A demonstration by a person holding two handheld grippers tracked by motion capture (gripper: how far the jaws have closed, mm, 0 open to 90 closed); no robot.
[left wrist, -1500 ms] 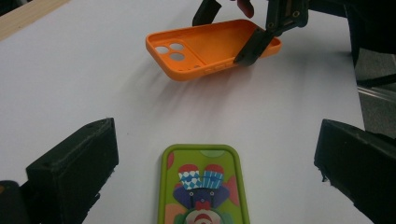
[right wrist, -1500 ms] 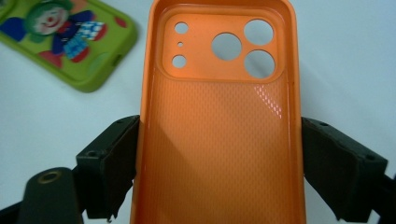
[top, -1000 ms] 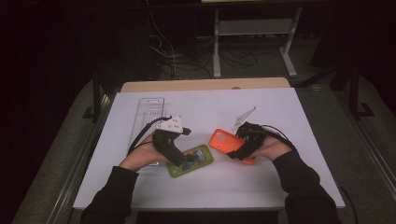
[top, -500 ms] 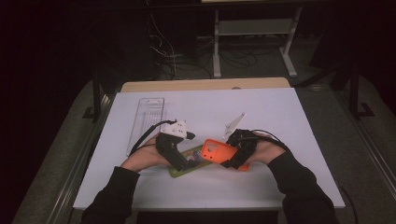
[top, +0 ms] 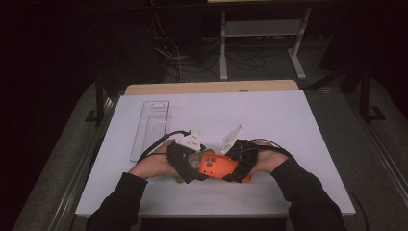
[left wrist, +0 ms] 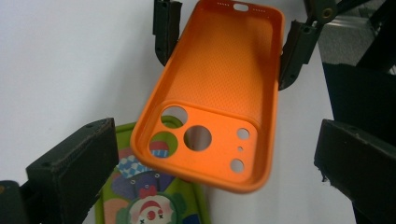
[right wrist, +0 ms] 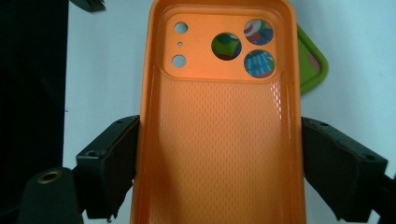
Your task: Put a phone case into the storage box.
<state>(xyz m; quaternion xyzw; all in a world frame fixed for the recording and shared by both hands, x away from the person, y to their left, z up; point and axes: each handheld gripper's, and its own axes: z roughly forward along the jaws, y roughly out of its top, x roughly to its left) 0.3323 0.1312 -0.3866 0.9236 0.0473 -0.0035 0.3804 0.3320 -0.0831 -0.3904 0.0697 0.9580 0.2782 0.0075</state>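
So the desk [top: 298,125] has a plain white top with a strip of bare wood along its far edge, and the room behind it is really dark, just a metal stand [top: 262,33] and a mess of cables [top: 173,53] on the floor. A clear plastic tray [top: 150,129] sits on the desk's left side, well apart from the action.

The right gripper [right wrist: 219,154] pinches the orange phone case [right wrist: 219,121] by its long sides, open side up. The left gripper [left wrist: 210,168] is spread wide, with the case's camera end between its jaws but not touched, I think. Under it lies a green phone [left wrist: 154,205] with a cartoon clown.

Compared to a second ago, the case has slid left and now overlaps the phone; the hands have closed in.
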